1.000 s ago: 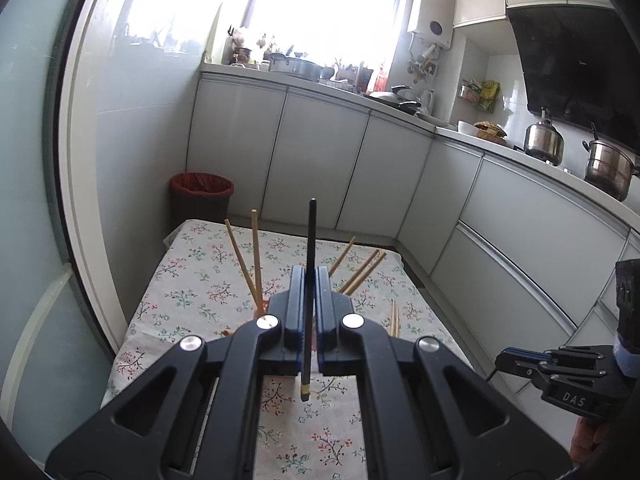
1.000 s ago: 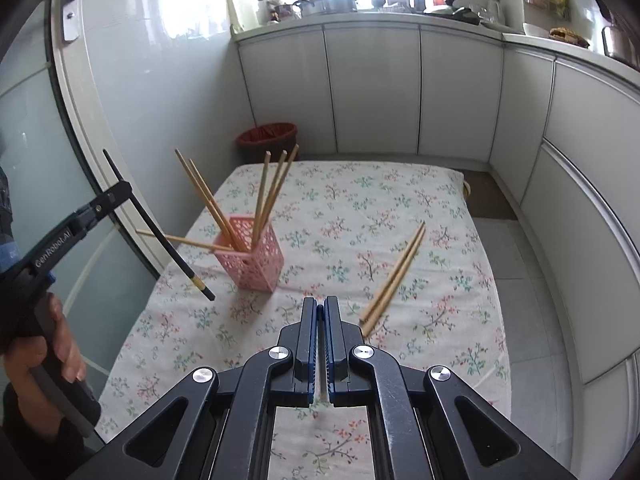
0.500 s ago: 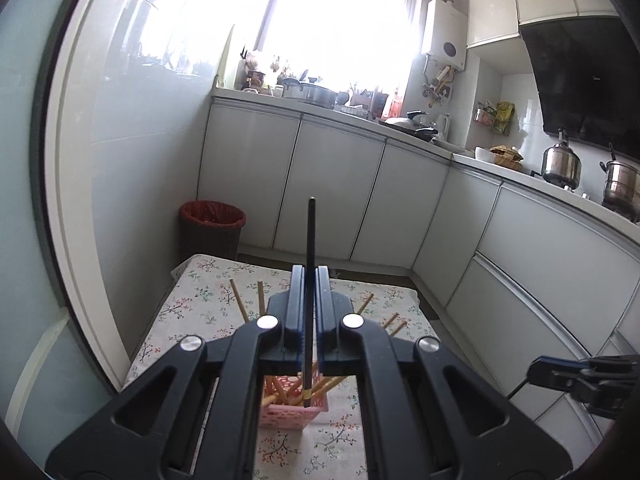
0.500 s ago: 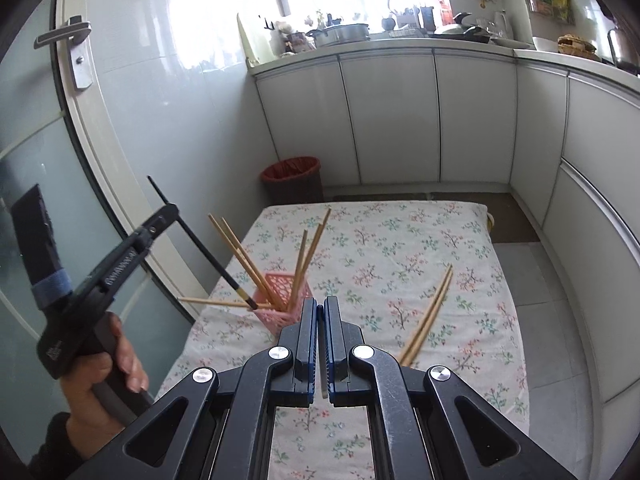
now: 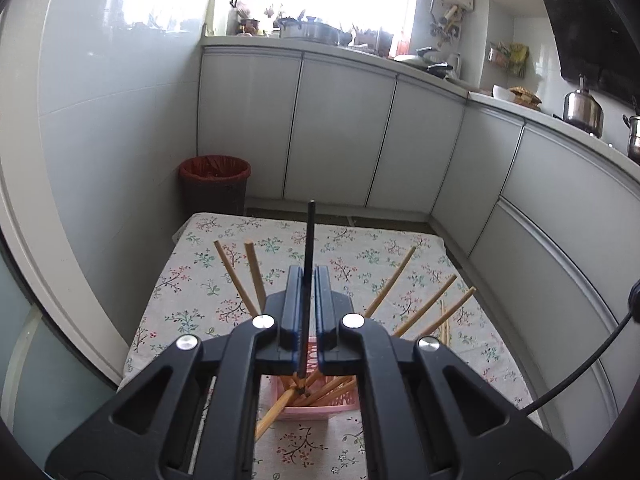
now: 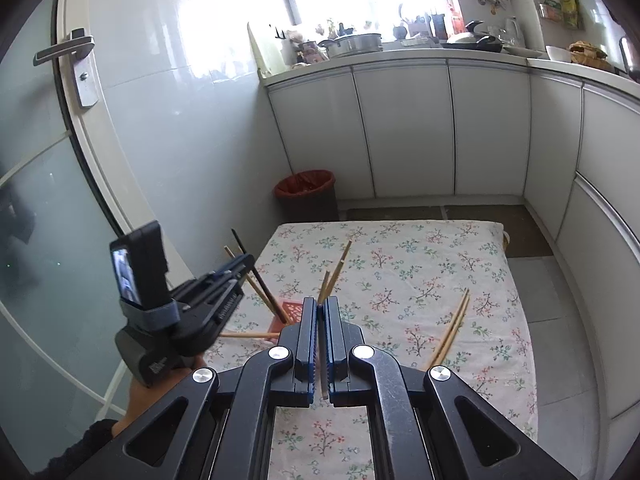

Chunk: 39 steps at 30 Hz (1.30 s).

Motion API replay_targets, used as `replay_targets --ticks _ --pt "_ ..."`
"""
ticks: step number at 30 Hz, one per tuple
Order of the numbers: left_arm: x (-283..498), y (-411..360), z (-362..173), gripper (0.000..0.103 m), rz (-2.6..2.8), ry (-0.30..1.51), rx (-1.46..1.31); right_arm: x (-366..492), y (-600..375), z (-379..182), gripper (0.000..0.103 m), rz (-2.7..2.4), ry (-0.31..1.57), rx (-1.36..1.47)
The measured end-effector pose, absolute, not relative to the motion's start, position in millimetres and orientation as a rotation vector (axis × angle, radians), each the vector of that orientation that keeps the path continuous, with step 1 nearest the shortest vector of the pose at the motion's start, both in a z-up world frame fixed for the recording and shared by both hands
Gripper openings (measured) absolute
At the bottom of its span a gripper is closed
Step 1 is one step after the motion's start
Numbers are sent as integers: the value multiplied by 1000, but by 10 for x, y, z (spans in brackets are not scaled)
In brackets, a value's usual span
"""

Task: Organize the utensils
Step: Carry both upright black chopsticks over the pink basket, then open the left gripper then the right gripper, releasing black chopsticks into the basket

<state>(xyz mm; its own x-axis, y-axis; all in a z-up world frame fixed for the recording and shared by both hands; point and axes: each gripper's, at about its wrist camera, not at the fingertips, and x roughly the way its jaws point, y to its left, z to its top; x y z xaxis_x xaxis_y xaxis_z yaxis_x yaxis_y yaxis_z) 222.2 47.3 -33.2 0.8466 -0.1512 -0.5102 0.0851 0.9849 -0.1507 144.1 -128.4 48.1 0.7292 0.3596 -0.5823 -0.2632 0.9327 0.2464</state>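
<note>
My left gripper (image 5: 306, 276) is shut on a black chopstick (image 5: 309, 240), whose lower tip sits inside the pink holder (image 5: 316, 406) among several wooden chopsticks (image 5: 390, 282). From the right wrist view the left gripper (image 6: 244, 264) holds the black chopstick (image 6: 262, 284) slanting down into the pink holder (image 6: 290, 314). My right gripper (image 6: 319, 308) is shut with nothing visibly between its jaws, above the near table. Two loose wooden chopsticks (image 6: 454, 328) lie on the floral tablecloth (image 6: 420, 256) at the right.
A red-lined trash bin (image 6: 306, 194) stands beyond the table's far left corner. White cabinets (image 6: 404, 128) run along the back and right. A glass door with a handle (image 6: 76, 60) is on the left. One wooden chopstick (image 6: 248, 335) sticks out sideways from the holder.
My left gripper has lowered the black chopstick until its tip is inside the pink holder. My right gripper has drawn back and higher, staying shut.
</note>
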Motion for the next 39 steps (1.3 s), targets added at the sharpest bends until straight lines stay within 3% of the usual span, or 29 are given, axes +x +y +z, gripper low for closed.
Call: replay_targets --ticks 12,20,39 --pt "1671 782 -85 30 -65 546 -231 1654 -1102 758 4 372 631 183" --pt "1462 1064 -367 31 7 670 -305 1963 -867 803 4 367 606 179" --pt "1693 1087 -697 32 1 785 -301 2818 -459 1 6 334 744 177"
